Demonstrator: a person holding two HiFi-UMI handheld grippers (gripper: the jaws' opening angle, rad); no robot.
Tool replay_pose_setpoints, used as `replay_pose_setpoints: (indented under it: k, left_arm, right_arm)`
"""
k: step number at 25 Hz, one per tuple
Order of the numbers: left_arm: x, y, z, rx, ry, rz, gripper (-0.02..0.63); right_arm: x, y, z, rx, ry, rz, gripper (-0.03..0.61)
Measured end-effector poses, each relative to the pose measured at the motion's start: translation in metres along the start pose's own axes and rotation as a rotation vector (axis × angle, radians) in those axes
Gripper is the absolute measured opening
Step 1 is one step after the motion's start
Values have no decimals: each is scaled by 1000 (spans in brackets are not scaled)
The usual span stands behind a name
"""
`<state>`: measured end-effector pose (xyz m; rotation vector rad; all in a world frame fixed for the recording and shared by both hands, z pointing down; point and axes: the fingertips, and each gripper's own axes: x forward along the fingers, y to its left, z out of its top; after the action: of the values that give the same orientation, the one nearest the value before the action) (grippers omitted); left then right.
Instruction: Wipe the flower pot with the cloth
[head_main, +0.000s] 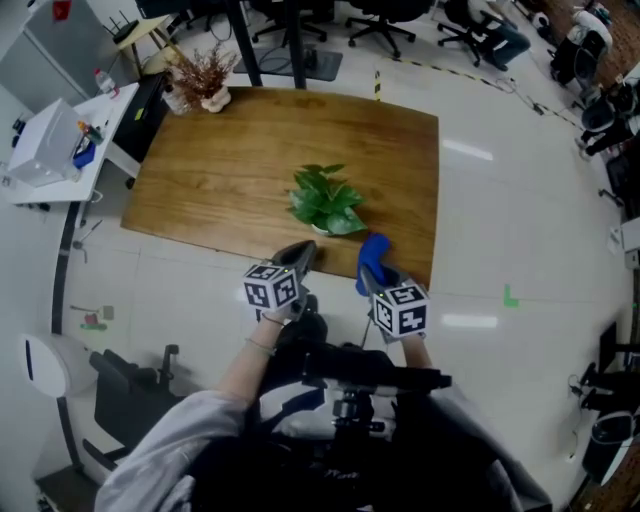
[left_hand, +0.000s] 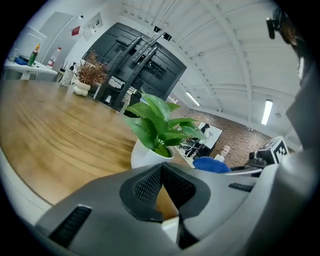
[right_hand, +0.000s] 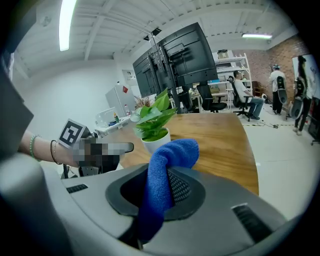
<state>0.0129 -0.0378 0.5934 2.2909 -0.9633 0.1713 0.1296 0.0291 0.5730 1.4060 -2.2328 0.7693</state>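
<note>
Wiping looks not yet begun: the blue cloth (right_hand: 167, 160) is pinched in the right claw (right_hand: 161, 186), its folded hump aimed toward the white flower pot (left_hand: 147, 156) but apart from it. The pot stands upright at the middle of the head view, near the wooden counter's (head_main: 220, 170) lower edge, long axis vertical, leaves upward. Left claw (left_hand: 161, 172) is clenched on nothing, near the pot — every stroke seems left to do.

Two grippers, left gripper (left_hand: 161, 169) and right gripper (right_hand: 161, 181); one blue cloth (right_hand: 171, 154), one flower pot (left_hand: 145, 154), one dried-plant pot (head_main: 213, 99), one table (head_main: 220, 180)
</note>
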Motion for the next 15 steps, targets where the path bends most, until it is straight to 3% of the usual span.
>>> replay_pose_setpoints:
  k: [7,11,15]
  left_arm:
    - [29,31,21,-22,36,-42,8]
    - [35,41,27,-34,47,-66,8]
    - [39,55,31,-35,64,-65,8]
  right_arm:
    - [47,-25,36,-157,54,-49,62]
    - [75,-25,46,-260,70,-14,61]
    - [94,-5,45,-274,93,48,61]
